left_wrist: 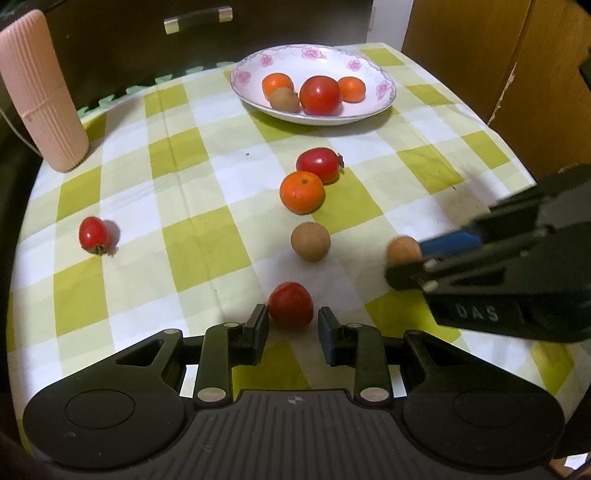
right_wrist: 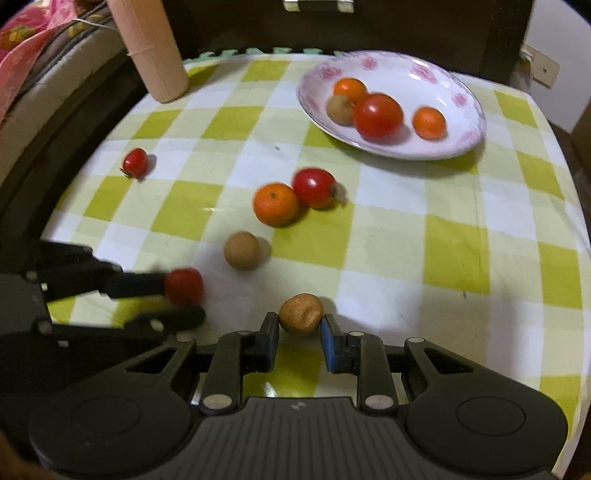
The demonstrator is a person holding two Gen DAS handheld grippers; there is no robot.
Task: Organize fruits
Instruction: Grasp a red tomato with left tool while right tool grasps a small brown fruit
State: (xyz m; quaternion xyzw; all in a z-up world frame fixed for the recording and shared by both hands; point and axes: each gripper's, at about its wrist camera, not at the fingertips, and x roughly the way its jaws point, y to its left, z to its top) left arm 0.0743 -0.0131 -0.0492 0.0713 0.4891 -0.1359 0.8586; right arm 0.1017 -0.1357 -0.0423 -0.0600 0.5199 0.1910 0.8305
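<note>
A flowered white plate (left_wrist: 325, 59) (right_wrist: 461, 122) at the back of the checked cloth holds two oranges, a red tomato and a brown fruit. Loose on the cloth lie an orange (left_wrist: 301, 192) (right_wrist: 276, 204), a red tomato (left_wrist: 318, 164) (right_wrist: 314, 187), a brown fruit (left_wrist: 310, 242) (right_wrist: 242, 254) and a small tomato (left_wrist: 93, 235) (right_wrist: 135, 162). My left gripper (left_wrist: 291, 317) (right_wrist: 181, 299) is shut on another red tomato (left_wrist: 290, 303) (right_wrist: 183, 286) near the front edge. To its right, my right gripper (right_wrist: 299, 321) (left_wrist: 402, 258) is shut on a dented brown fruit (right_wrist: 300, 314) (left_wrist: 403, 250).
A pink ribbed cylinder (left_wrist: 40, 96) (right_wrist: 151, 48) stands at the table's back left corner. Behind the table is a dark cabinet with a metal handle (left_wrist: 197, 18). Wooden furniture (left_wrist: 480, 44) stands at the right. The two grippers are close together at the front.
</note>
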